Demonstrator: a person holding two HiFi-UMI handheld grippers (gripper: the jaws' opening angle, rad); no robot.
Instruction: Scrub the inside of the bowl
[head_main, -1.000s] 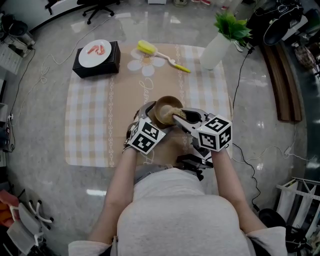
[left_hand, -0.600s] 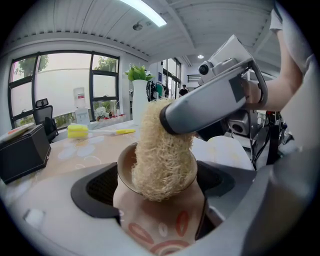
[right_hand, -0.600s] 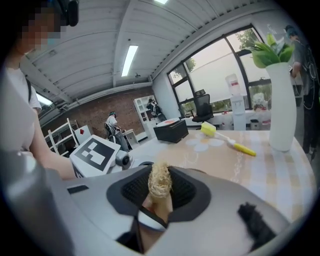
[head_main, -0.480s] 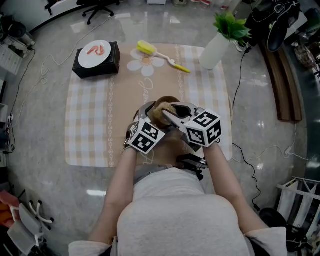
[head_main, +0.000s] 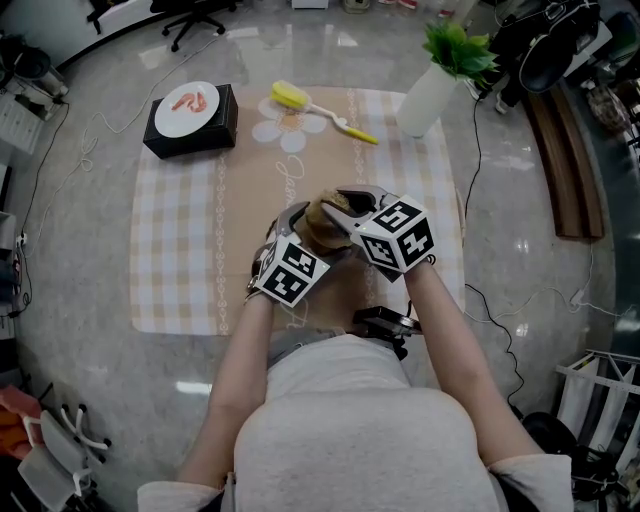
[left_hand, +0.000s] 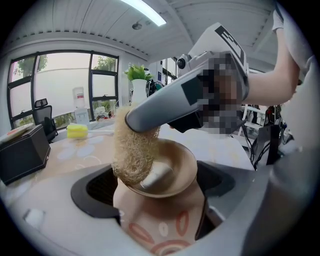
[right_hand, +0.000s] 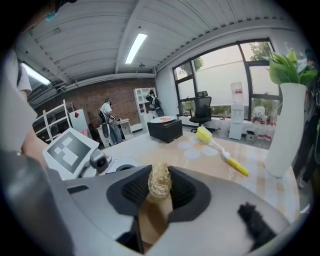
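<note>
Left gripper view shows the bowl (left_hand: 167, 175), tan inside with red oval marks on its outer wall, clamped between the jaws of the left gripper (left_hand: 160, 210), which are spread only to the bowl's width. The bowl is tilted, its opening facing up and away from the camera. A straw-coloured fibre scrubber (left_hand: 131, 150) hangs against the bowl's left rim and inner wall, held by the right gripper (left_hand: 137, 119). Right gripper view confirms those jaws drawn close on the scrubber (right_hand: 160, 181), a tuft standing between the pads. In the head view the bowl (head_main: 325, 225) sits between both grippers, above the tan centre band of a checked placemat (head_main: 180, 250). Beyond the bowl lies a yellow dish brush (head_main: 310, 105); beyond and left, a black box (head_main: 192, 135) bearing a white plate; beyond and right, a white vase (head_main: 428, 100) with green leaves.
</note>
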